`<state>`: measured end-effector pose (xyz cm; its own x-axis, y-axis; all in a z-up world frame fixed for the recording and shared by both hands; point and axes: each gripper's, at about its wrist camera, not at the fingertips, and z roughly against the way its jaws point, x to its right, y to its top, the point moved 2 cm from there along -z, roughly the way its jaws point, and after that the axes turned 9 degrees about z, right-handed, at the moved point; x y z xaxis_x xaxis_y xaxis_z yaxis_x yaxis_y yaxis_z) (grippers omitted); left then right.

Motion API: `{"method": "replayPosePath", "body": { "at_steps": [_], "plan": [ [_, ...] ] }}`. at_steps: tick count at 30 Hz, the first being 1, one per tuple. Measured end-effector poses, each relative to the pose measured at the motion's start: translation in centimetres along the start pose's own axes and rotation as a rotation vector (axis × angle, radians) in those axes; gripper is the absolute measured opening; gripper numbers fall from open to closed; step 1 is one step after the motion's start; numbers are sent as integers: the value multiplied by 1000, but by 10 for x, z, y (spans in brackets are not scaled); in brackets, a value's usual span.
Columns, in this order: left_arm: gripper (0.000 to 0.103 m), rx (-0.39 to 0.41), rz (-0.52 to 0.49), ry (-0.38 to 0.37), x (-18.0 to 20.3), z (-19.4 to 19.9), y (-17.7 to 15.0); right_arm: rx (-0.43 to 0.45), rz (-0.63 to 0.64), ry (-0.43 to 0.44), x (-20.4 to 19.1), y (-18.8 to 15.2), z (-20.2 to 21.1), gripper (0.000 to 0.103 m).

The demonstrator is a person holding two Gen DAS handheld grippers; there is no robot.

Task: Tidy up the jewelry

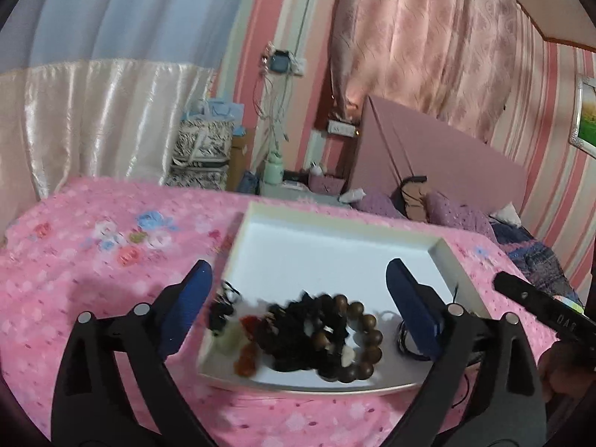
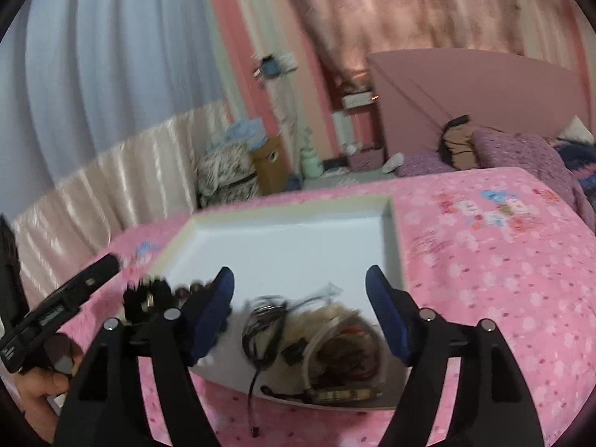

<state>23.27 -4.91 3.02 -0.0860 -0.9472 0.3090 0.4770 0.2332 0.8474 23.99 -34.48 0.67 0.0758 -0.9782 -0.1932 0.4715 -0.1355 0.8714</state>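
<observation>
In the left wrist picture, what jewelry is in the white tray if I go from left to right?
Black cord tangle → pale green piece → orange-red beads → brown wooden bead bracelet → thin black cord loop at the tray's right edge.

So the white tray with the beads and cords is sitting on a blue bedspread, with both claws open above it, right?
Not quite: the bedspread is pink with a floral print, not blue, as the left wrist view shows. The rest holds: the white tray holds the beads and cords, with the left claw and right claw open above it.
</observation>
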Motion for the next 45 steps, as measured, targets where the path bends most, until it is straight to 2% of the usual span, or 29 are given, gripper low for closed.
{"method": "replayPosePath", "body": {
  "at_steps": [2,4,9,12,15,17,20,23,25,27,28,33,39,45],
  "plan": [
    [99,17,-35,37,-4,12,6,11,8,-6,3,2,14,75],
    [100,22,-81,76,-11,26,8,10,53,-44,2,-1,29,78],
    [100,42,-180,168,-42,75,-6,-23,157,-166,-5,-30,66,93],
    [100,83,-142,200,-65,109,-15,-34,203,-188,-11,-52,89,95],
    [100,97,-70,173,-86,134,-24,-1,250,-188,-22,-71,114,98],
    [100,92,-67,169,-90,142,-34,26,265,-186,-26,-81,123,99],
    [100,116,-95,168,-87,148,-46,43,290,-207,-30,-91,123,100],
    [100,138,-145,181,-75,147,-52,44,273,-185,-29,-100,118,100],
    [100,165,-170,182,-69,147,-60,20,259,-183,-26,-102,112,101],
    [100,213,-207,216,-65,147,-70,34,244,-168,-23,-102,114,101],
    [100,207,-220,229,-65,144,-73,26,225,-138,-20,-101,113,101],
    [100,177,-198,214,-70,140,-70,43,174,-125,-10,-103,116,101],
    [100,188,-211,221,-68,142,-71,60,211,-140,-19,-105,119,101],
    [100,184,-180,220,-73,142,-70,64,176,-157,-14,-104,120,101]
  ]
}}
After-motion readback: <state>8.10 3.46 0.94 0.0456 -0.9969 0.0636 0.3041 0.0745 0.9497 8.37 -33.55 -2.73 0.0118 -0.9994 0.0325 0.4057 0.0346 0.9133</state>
